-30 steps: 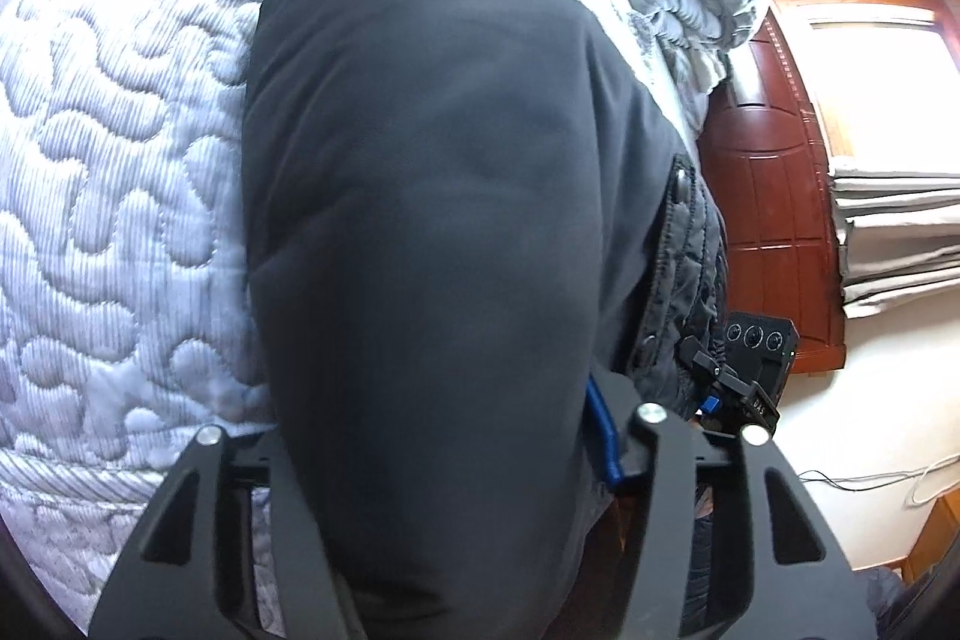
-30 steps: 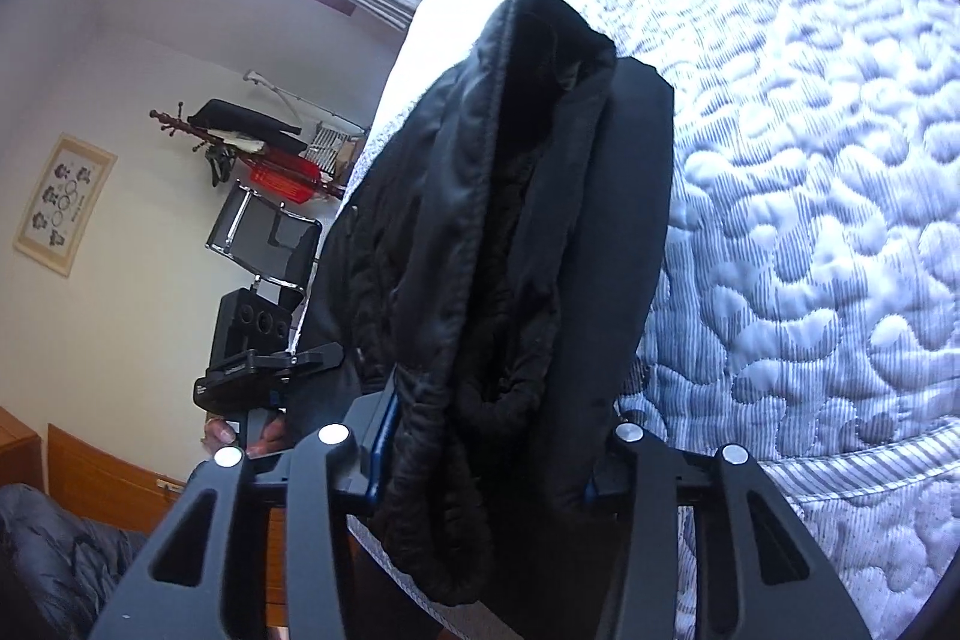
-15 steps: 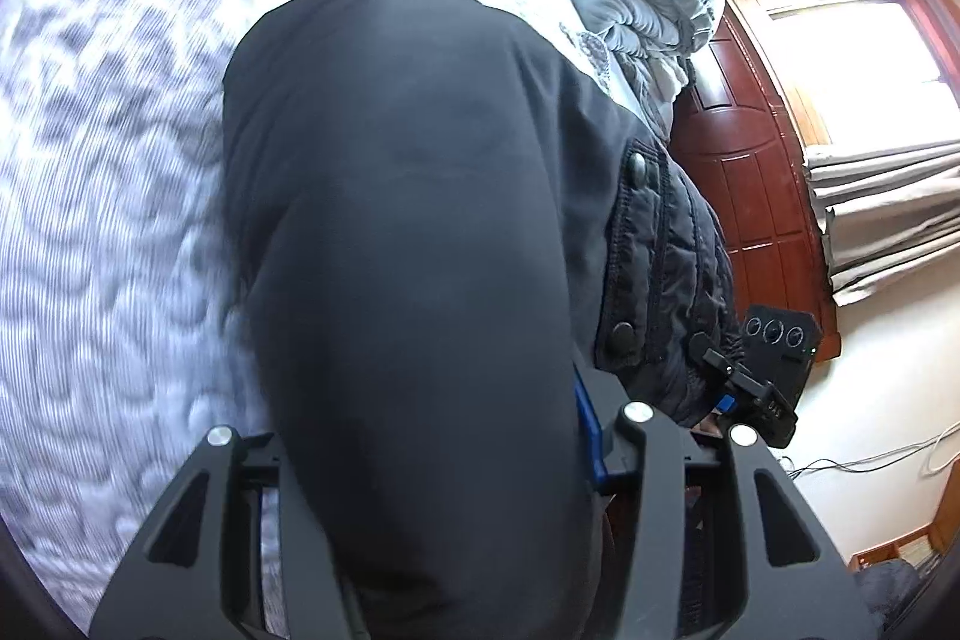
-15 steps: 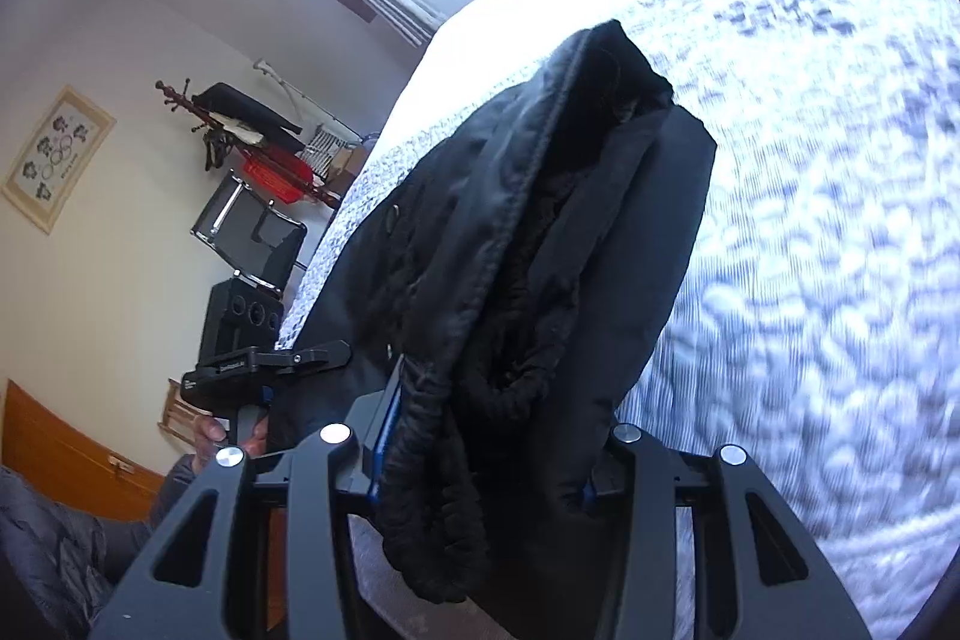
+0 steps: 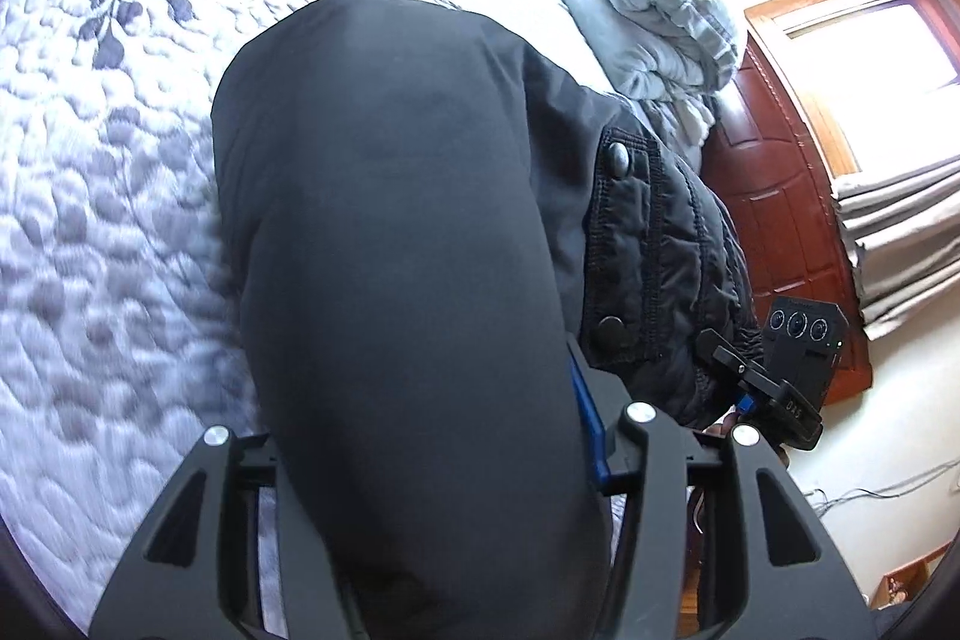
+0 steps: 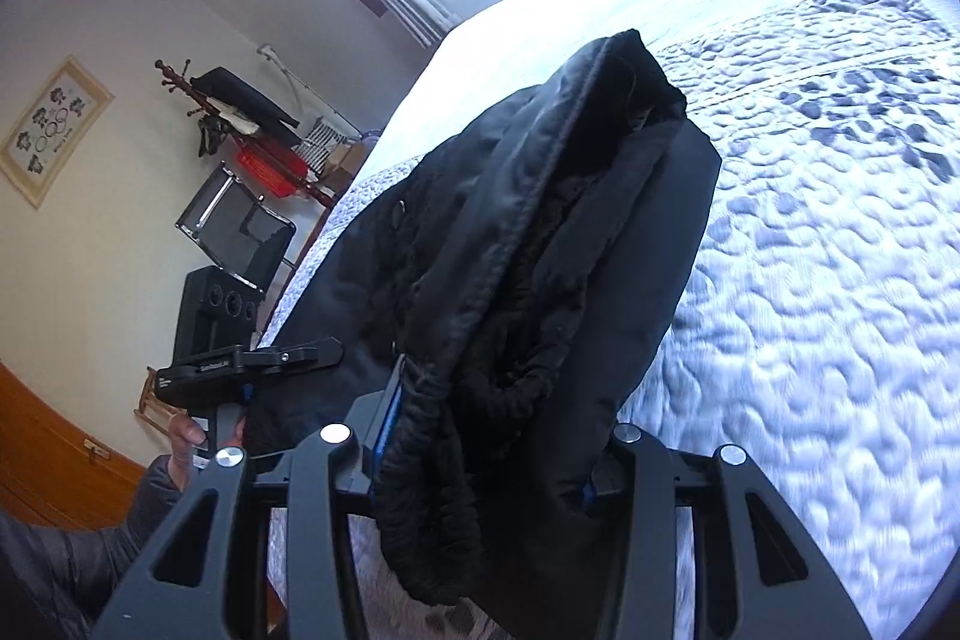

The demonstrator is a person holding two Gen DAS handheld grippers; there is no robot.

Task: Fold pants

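Clamping the black pants between them, left gripper and right gripper lift the cloth above the quilt at frame right, likely for folding.

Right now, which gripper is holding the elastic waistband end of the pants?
The right gripper: the gathered elastic waistband bunches between its jaws. The left gripper clamps only smooth, plain fabric of the pants.

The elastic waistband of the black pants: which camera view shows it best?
The right wrist view: the gathered waistband hangs open between the right gripper fingers. The left wrist view shows only smooth pants fabric clamped in the left gripper; no waistband is visible.
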